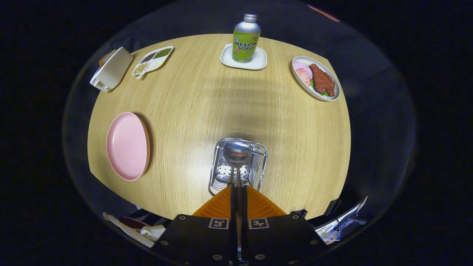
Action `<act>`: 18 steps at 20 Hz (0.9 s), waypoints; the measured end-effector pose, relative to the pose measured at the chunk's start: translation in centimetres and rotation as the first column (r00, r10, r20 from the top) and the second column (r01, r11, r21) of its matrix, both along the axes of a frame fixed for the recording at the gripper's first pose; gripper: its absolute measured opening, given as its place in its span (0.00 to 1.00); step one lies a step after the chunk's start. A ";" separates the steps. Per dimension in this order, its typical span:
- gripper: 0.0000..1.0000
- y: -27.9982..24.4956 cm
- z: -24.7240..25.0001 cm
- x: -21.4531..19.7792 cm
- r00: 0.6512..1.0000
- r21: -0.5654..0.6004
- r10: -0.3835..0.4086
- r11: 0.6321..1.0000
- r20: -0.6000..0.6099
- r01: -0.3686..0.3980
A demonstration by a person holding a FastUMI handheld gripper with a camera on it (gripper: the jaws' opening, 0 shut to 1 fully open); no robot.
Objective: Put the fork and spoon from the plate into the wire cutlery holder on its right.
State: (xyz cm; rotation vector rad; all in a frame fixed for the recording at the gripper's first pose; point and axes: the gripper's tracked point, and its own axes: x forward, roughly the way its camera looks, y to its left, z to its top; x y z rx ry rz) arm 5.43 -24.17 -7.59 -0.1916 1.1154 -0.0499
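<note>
On the far left of the light wood-grain tabletop [207, 107] lies a white rectangular box-like item [111, 69], tilted, partly off the tabletop's edge. Just right of it: a white divided tray [152, 60] with compartments of dark, green and pale beans or grains. Nearer, on the left side, a round pink plate [127, 146] lies flat; its surface is bare, with no cutlery on it.

Centre, far edge: a silver-and-green soda bottle with a metal cap [246, 38], upright on a small white square dish [244, 58].

Centre, near: the gripper [239, 192] points forward over the tabletop, well right of the pink plate. Jaws nearly together, clamped on the thin handle of a shiny metal spoon [237, 152]. The handle runs between the fingers; the bowl sticks out just ahead of them. The bowl sits over the silver wire cutlery holder with perforated base [255, 168], which lies directly ahead of and beneath the fingertips. Cannot tell whether the spoon touches the holder's base. Fork not made out; the holder's interior is partly hidden by the spoon.

Far right: a white oval dish [315, 78] holding brown meat, pink slices and a green leaf.

Past the tabletop's near edge, left and right of the gripper body, some white and dark clutter, too unclear to identify.
</note>
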 end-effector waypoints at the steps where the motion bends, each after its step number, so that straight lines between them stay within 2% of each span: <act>1: 0.06 0.0 0.1 0.0 1.000 0.001 0.003 1.000 -0.006 -0.003; 6: 0.06 -0.2 0.2 -1.2 0.997 -0.033 0.054 0.998 -0.052 -0.056; 12: 0.06 -0.1 0.2 -0.7 0.998 -0.034 0.042 0.998 -0.045 -0.044; 14: 0.09 0.2 0.5 -0.6 0.999 -0.012 0.026 1.000 -0.029 -0.026; 16: 0.13 0.3 1.1 -0.4 1.000 0.002 0.024 1.000 -0.001 -0.024; 17: 0.25 0.3 1.6 -0.3 1.000 0.008 0.020 1.000 0.024 -0.021; 18: 0.34 0.4 2.1 -0.3 0.999 0.018 0.011 1.000 0.048 -0.012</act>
